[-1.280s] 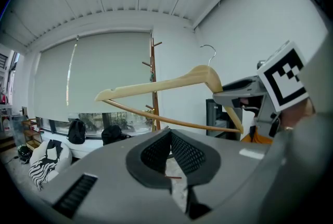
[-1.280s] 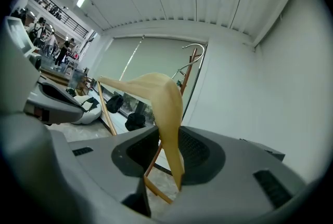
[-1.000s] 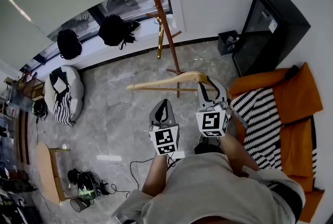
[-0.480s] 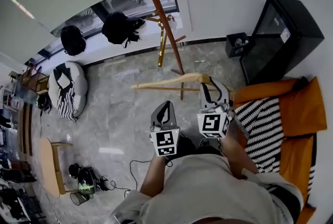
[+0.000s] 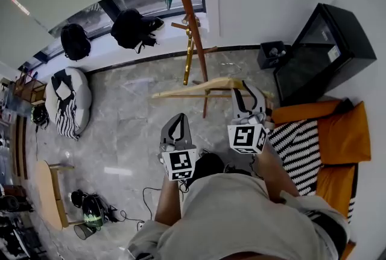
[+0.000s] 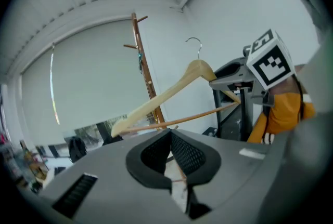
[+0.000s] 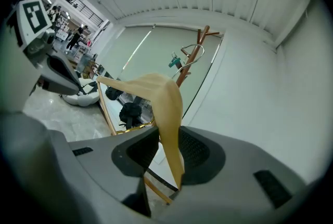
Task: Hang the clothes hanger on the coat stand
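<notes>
Clamping one end of the wooden hanger (image 7: 167, 111) between its jaws, the right gripper (image 7: 167, 151) holds it up, the rest stretching off to that gripper's left. The left gripper (image 6: 170, 151) is closed and empty, just below the hanger. The coat stand (image 5: 188, 17) rises ahead of both grippers, and the hanger's hook is on nothing.
</notes>
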